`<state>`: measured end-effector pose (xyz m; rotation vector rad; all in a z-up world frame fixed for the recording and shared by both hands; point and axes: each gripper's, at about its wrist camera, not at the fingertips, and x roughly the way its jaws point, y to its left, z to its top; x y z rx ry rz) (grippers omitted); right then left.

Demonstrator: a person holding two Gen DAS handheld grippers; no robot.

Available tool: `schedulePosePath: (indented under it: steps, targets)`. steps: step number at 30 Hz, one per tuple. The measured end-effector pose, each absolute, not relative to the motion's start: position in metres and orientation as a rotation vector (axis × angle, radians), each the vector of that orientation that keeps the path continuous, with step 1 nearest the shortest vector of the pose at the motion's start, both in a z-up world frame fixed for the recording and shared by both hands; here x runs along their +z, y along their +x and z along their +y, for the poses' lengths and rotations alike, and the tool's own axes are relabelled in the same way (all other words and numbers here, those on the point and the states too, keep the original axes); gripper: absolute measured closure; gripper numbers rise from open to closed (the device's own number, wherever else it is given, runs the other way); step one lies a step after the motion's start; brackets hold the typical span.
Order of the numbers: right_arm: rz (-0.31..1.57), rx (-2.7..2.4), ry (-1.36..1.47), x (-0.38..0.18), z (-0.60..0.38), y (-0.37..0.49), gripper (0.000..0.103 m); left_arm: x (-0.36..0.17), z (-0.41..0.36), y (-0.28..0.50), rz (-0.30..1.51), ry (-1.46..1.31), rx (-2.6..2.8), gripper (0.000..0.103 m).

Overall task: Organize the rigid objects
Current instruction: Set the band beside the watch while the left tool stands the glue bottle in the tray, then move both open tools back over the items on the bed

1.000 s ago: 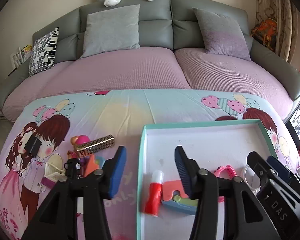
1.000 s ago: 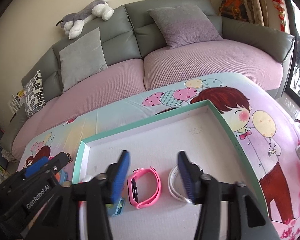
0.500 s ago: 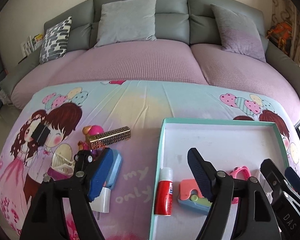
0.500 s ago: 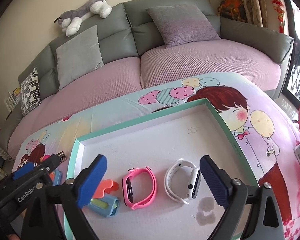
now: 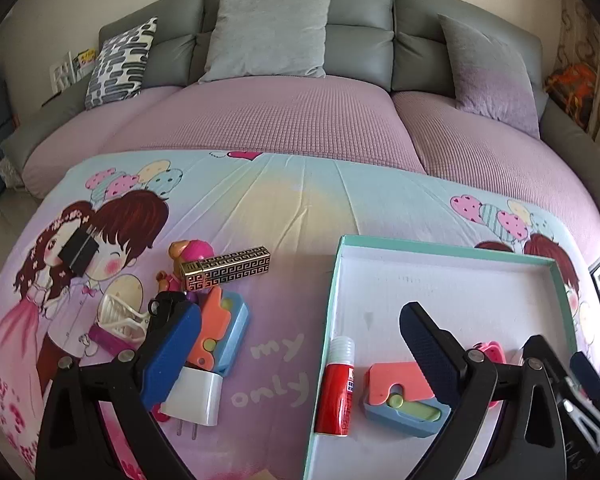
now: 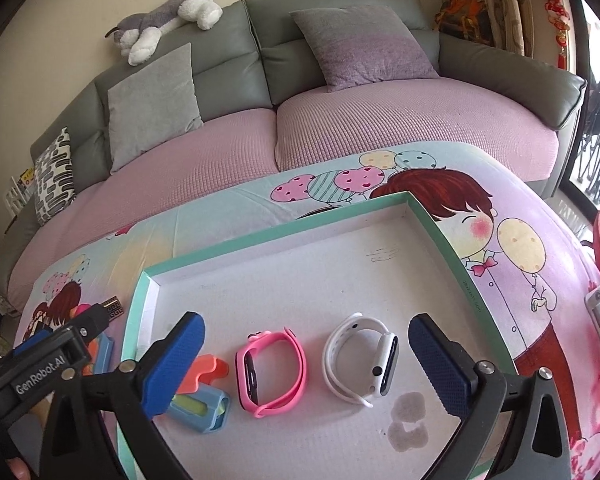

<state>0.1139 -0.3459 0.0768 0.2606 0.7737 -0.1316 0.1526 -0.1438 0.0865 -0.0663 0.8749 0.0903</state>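
A: What's changed vs 1 s ago?

B: Both sets of jaws spread wider. Left gripper [image 5: 300, 344] slid left, so more of the loose pile shows; right gripper [image 6: 306, 360] released the white watch [image 6: 360, 364].

A: Jaws now?

B: Both apart, holding nothing. In the right wrist view, white watch and pink watch [image 6: 271, 372] lie between the right fingers, lower centre. Glue stick [image 5: 337, 388] lies between the left fingers, just inside the tray's [image 5: 444, 249] left wall.

A: Count?

B: In tray: 2 watches, 1 glue stick, 1 orange-blue toy [image 5: 406, 400]. On the cloth, lower left of left view: 1 more orange-blue toy [image 5: 224, 328], 1 white charger [image 5: 194, 400], 1 gold patterned box [image 5: 226, 268], 1 pink-haired figure [image 5: 190, 252], 1 black card [image 5: 78, 254].
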Motion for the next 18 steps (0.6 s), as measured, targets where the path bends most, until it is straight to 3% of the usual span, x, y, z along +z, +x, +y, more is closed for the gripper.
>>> schedulePosePath:
  steps: [18]
  targets:
    - [0.707,-0.003,0.217,0.090,-0.295,0.116,0.000,0.100,-0.088,0.132,0.782,-0.243,0.197,0.003]
